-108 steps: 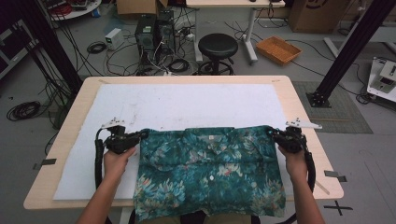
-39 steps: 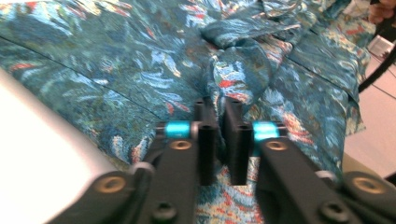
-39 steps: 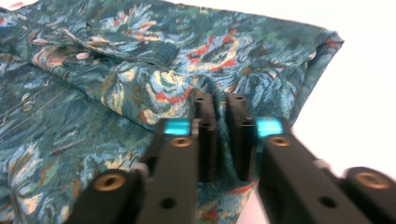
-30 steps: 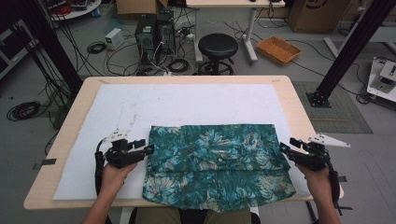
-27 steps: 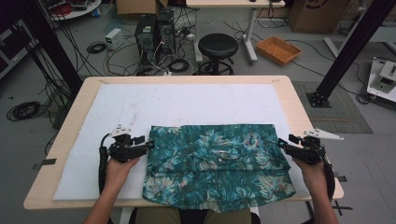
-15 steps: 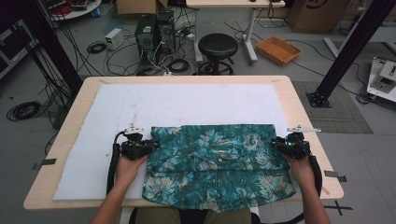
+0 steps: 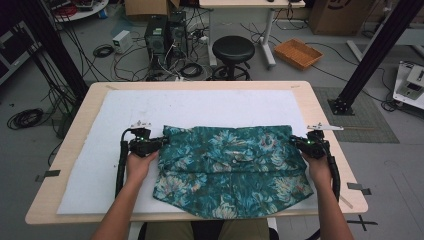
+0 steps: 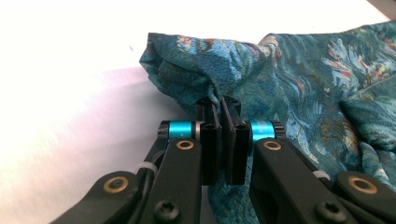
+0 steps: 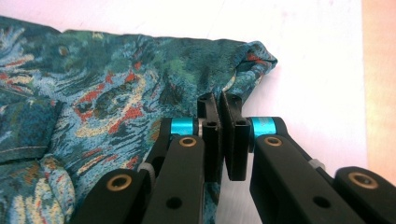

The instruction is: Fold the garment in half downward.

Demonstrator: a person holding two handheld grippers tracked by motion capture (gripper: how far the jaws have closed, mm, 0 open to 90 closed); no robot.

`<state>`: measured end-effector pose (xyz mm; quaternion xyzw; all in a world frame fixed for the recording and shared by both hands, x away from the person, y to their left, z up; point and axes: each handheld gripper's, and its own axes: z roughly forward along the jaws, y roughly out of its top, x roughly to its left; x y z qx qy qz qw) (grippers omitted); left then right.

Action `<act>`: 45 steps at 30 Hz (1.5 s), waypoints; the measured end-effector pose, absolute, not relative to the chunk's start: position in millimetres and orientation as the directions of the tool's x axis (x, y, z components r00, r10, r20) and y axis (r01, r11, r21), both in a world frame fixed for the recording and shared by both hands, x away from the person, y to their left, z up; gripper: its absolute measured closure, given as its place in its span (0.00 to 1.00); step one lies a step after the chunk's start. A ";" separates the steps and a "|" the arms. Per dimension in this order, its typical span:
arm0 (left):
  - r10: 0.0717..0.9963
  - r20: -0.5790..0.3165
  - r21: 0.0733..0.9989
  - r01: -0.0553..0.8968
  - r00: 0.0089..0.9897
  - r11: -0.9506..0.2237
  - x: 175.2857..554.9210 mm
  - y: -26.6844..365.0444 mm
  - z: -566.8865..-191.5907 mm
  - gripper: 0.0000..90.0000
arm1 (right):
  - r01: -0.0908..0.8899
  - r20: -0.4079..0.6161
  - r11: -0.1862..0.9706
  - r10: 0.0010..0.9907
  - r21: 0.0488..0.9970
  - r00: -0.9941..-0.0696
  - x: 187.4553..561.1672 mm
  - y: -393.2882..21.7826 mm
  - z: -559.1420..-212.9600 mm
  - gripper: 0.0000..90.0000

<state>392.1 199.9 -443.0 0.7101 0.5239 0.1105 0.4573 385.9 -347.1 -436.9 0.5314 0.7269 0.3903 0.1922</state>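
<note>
A teal floral shirt (image 7: 232, 167) lies folded on the white mat (image 7: 200, 107), its lower part hanging over the table's near edge. My left gripper (image 7: 161, 142) has just closed and is shut on the shirt's left edge; in the left gripper view the cloth (image 8: 196, 70) bunches up between the pads (image 8: 208, 109). My right gripper (image 7: 295, 143) has also just closed, shut on the shirt's right edge, where the fabric (image 9: 140, 79) puckers near its far right corner (image 9: 259, 56). A hand holds each gripper from the near side.
The wooden table (image 7: 320, 115) shows bare wood around the mat. Beyond it on the floor stand a black stool (image 7: 233, 50), computer towers (image 7: 165, 35) with cables, and an orange tray (image 7: 299, 52). A black frame post (image 7: 370, 55) rises at the right.
Both hands moved inward to the shirt's side edges, and both grippers went from open to shut on the fabric. The shirt's edges now bunch slightly at the jaws.
</note>
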 end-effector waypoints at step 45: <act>0.701 -0.184 0.723 0.578 0.689 -0.378 411.3 73.8 -425.8 0.48 | 0.561 0.209 0.131 0.841 0.817 -0.500 369.6 -310.7 -432.7 0.36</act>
